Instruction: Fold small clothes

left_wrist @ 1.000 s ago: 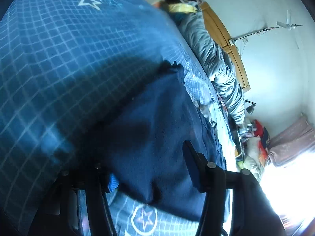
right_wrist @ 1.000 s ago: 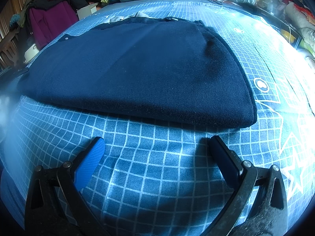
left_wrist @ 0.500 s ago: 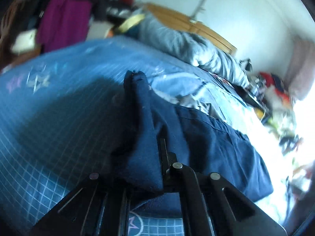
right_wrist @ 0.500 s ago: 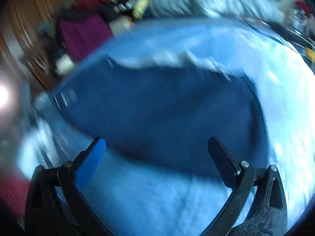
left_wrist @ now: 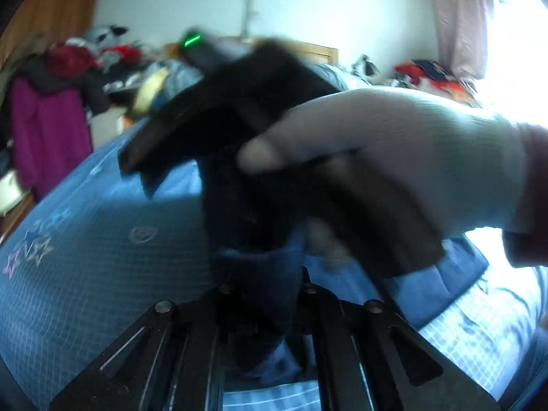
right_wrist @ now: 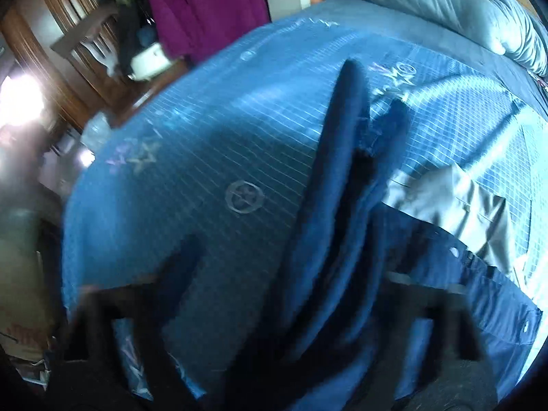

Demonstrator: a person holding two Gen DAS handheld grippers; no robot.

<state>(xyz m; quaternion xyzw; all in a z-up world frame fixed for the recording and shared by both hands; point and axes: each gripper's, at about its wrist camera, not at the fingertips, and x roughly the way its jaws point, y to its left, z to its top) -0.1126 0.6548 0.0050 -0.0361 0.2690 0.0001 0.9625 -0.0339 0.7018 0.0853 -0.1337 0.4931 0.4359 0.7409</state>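
The navy garment [left_wrist: 253, 274] is lifted off the blue checked bedspread [left_wrist: 85, 257], pinched tight in the left gripper [left_wrist: 263, 294]. Beyond it, a gloved hand [left_wrist: 394, 157] carries the right gripper [left_wrist: 191, 130] across, blocking the view. From the right wrist, cloth folds [right_wrist: 335, 239] drape between blurred fingers; their spread can't be told.

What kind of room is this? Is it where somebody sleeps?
Most likely a bedroom. The folding happens on a bed with a blue checked sheet, a grey duvet is bunched at its far end, and clothes such as a purple garment pile up beside it.
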